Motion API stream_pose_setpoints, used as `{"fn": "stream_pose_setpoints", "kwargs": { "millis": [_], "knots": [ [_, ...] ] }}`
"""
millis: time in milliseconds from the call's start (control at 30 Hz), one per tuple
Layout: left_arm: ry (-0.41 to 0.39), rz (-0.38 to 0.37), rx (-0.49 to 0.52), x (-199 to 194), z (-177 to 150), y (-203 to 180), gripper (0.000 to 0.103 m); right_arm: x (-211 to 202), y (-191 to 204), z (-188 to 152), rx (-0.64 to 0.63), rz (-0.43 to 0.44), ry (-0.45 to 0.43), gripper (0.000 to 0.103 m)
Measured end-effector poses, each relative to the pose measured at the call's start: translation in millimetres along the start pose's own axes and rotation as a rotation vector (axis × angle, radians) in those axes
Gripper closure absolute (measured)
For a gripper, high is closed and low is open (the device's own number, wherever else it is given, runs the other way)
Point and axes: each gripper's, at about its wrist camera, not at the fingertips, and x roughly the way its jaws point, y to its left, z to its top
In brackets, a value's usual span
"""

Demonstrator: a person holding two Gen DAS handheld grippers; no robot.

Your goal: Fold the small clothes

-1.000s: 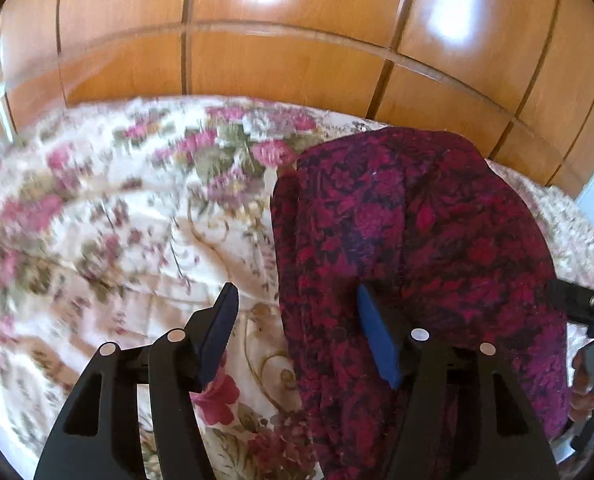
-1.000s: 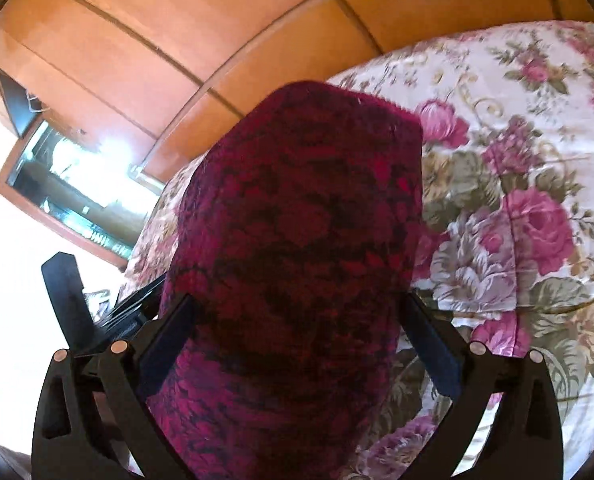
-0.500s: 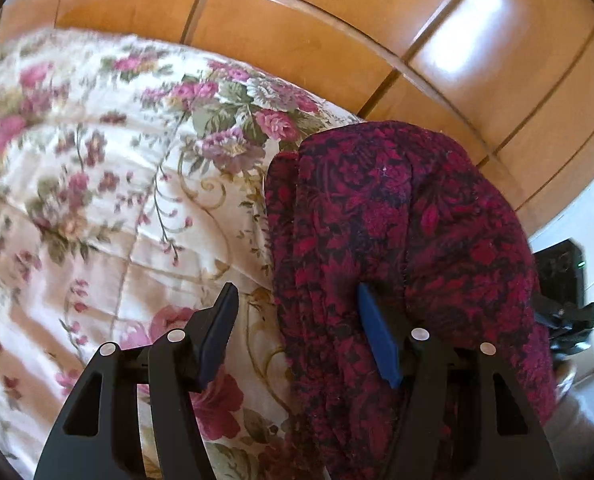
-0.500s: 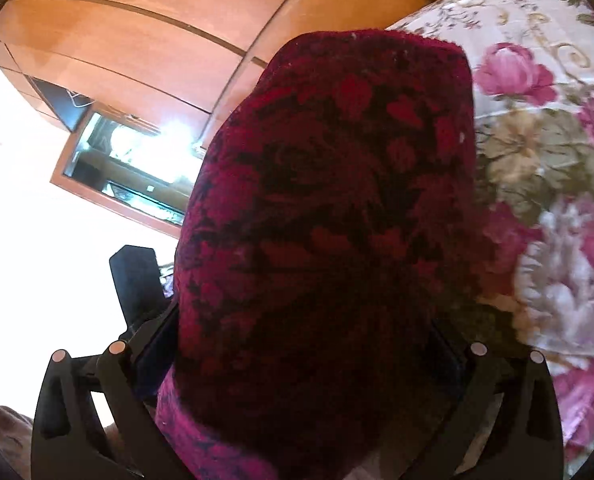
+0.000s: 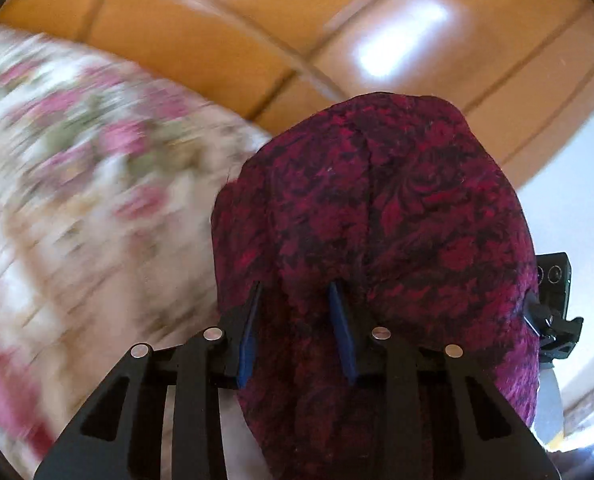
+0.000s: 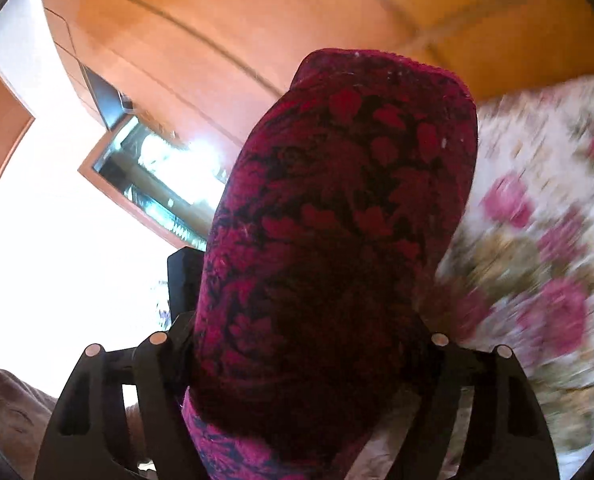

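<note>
Your left gripper [image 5: 295, 328] has just closed, pinching a fold of the cloth [image 5: 377, 240], your right gripper [image 6: 309, 360] has narrowed around its bulk, and beyond it lie the bedspread [image 5: 77, 200] and wood panels [image 5: 217, 32].

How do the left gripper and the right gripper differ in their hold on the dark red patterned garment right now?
The left gripper stands narrow, its jaws just closing, blue pads pinching a fold of the dark red patterned garment. The right gripper stands much wider, straddling a thick bundle of the garment that hides its pads; its jaws were also closing. Both have cloth between their fingers.
</note>
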Motion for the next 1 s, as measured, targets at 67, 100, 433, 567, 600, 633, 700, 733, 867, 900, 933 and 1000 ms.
{"fn": "stream_pose_setpoints", "kwargs": {
  "millis": [67,100,433,567,600,633,700,733,867,900,933,1000],
  "knots": [
    [0.025,-0.02,0.079,36,26,-40,0.083,-27,-5,10,-0.012,-0.024,-0.046,0.029],
    [0.032,-0.016,0.125,54,36,-59,0.083,-45,-9,16,-0.022,-0.049,-0.078,0.029],
    [0.297,0.076,0.408,247,16,-184,0.09,-182,-147,-12,0.209,-0.438,-0.217,0.031],
    [0.271,0.094,0.484,245,-9,-204,0.09,-201,-178,-56,0.313,-0.485,-0.233,0.023],
    [0.262,0.102,0.493,241,-13,-205,0.09,-207,-175,-62,0.316,-0.5,-0.26,0.022],
    [0.246,0.134,0.506,236,-19,-207,0.09,-210,-170,-65,0.315,-0.507,-0.273,0.02],
    [0.228,0.162,0.497,229,-22,-201,0.09,-213,-161,-65,0.315,-0.531,-0.276,0.016],
    [0.227,0.154,0.469,225,-20,-195,0.09,-214,-153,-63,0.298,-0.561,-0.273,0.016],
    [0.188,0.107,0.344,197,-6,-176,0.09,-234,-147,-51,0.226,-0.632,-0.291,0.011],
    [0.181,0.108,0.318,192,-3,-170,0.09,-231,-147,-46,0.242,-0.602,-0.297,0.008],
    [0.19,0.092,0.269,185,0,-159,0.088,-231,-153,-44,0.272,-0.557,-0.302,0.006],
    [0.213,0.054,0.196,180,5,-144,0.072,-224,-162,-43,0.347,-0.509,-0.297,0.002]
  ]
}}
